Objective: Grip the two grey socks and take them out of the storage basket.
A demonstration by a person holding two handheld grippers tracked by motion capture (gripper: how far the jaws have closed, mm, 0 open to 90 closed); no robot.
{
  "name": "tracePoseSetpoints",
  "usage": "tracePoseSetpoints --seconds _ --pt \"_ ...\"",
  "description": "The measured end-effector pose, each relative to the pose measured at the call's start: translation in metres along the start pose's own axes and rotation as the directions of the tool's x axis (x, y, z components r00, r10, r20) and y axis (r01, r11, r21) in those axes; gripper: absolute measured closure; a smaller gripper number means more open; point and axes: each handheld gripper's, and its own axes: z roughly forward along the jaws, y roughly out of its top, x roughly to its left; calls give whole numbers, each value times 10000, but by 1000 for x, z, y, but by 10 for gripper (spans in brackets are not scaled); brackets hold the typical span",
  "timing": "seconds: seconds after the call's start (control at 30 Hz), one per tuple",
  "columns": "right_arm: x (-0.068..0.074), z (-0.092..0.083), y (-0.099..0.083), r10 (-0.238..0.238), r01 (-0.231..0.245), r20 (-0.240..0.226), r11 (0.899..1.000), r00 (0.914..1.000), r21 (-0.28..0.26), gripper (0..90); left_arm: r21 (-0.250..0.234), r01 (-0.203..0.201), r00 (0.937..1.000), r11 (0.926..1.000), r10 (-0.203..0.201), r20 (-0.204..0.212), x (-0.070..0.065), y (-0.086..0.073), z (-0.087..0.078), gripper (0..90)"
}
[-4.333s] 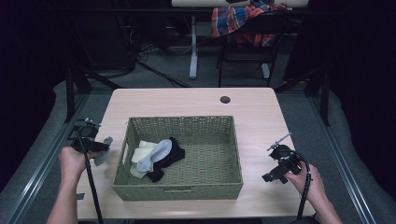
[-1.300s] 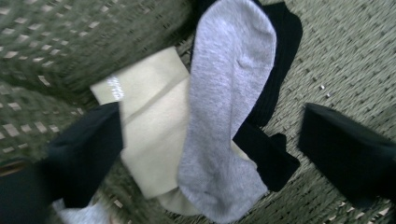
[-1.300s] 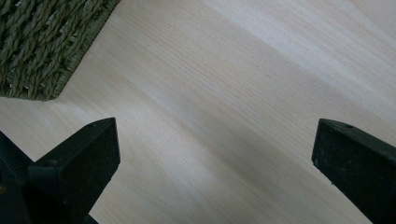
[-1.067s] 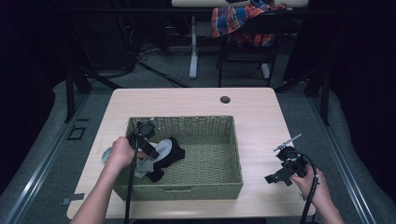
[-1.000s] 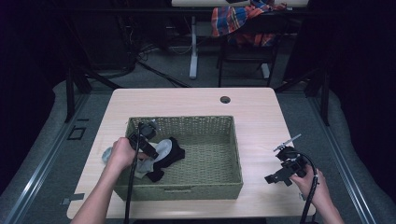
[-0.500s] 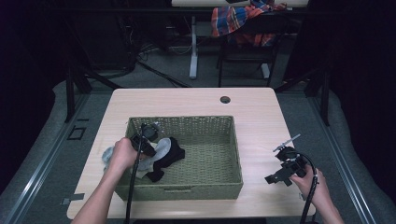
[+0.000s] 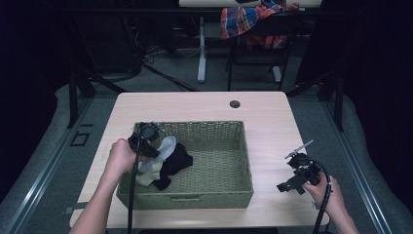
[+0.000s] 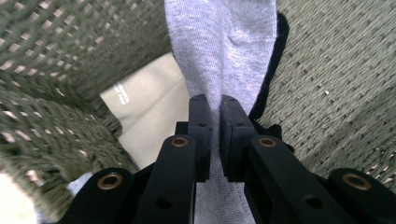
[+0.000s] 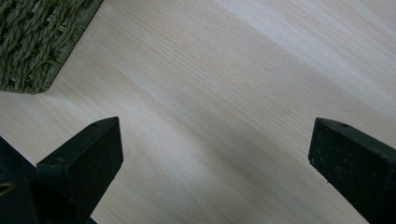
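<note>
Two grippers work over a pale wooden counter (image 7: 204, 105) in the high view. A green woven basket (image 7: 219, 146) sits at the middle of it, and the left gripper (image 7: 146, 141) reaches into the basket's left end, where a small pile of clothing lies: a grey sock (image 7: 163, 148) on top, a black garment (image 7: 175, 163) just right of it and a cream cloth (image 7: 146, 178) at the near edge. The left hand (image 7: 119, 156) is over the basket's left wall. The right gripper (image 7: 297, 170) is low over bare counter to the right of the basket, well apart from it, held by the right hand (image 7: 326, 190).

In the left gripper view the two black jaws are pressed nearly together with the grey sock (image 8: 224, 51) pinched between them; the sock runs up and away from the jaws. The cream cloth (image 8: 149, 107) lies to the left beneath it, the black garment (image 8: 273, 70) shows along the sock's right edge, and the basket weave (image 8: 336, 70) surrounds them.

In the right gripper view the jaws stand wide apart with nothing between them, above plain counter (image 9: 224, 107). A corner of the basket (image 9: 42, 37) shows at the upper left.
</note>
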Motion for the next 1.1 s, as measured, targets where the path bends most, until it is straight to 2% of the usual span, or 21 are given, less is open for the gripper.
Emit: tracePoseSetpoints --seconds 0.27,0.3,0.43,0.53,0.57,0.6,0.63,0.67,0.73,1.1 --pt "0 -1 0 56 -55 101 9999 9999 -99 29 -499 -3 10000 9988 -1 -84 2 -2 -21 851" --pt "1 0 0 107 -108 -30 9997 9999 -218 28 -583 15 10000 9983 -19 -73 2 -2 -22 851" --pt "-1 1 0 56 -56 -112 10000 9999 -58 28 -698 -47 10000 9975 42 -73 3 -3 -33 851" --pt "-1 1 0 105 -107 -154 9999 9998 -126 28 -762 75 9999 9971 -84 -119 4 -5 -38 851" --pt "0 2 -1 293 -293 1 9990 9996 -335 28 -773 121 9998 9969 -134 -160 4 -5 -40 851" --pt "0 1 -1 243 -243 15 9995 9997 -220 28 -800 132 9997 9967 -148 -194 5 -6 -41 852" --pt "1 2 -1 395 -398 -105 9987 9992 -324 28 -846 129 9996 9963 -150 -237 5 -7 -43 852" --pt "1 3 -1 338 -343 -168 9988 9993 -347 28 -895 141 9995 9959 -164 -254 5 -8 -46 852" --pt "0 0 0 57 -56 89 10000 9999 -26 28 -1075 218 9993 9940 -251 -294 5 -10 -51 853" --pt "0 1 0 214 -215 -54 9997 9998 -138 28 -1354 667 9954 9885 -753 -596 21 -26 -69 853"
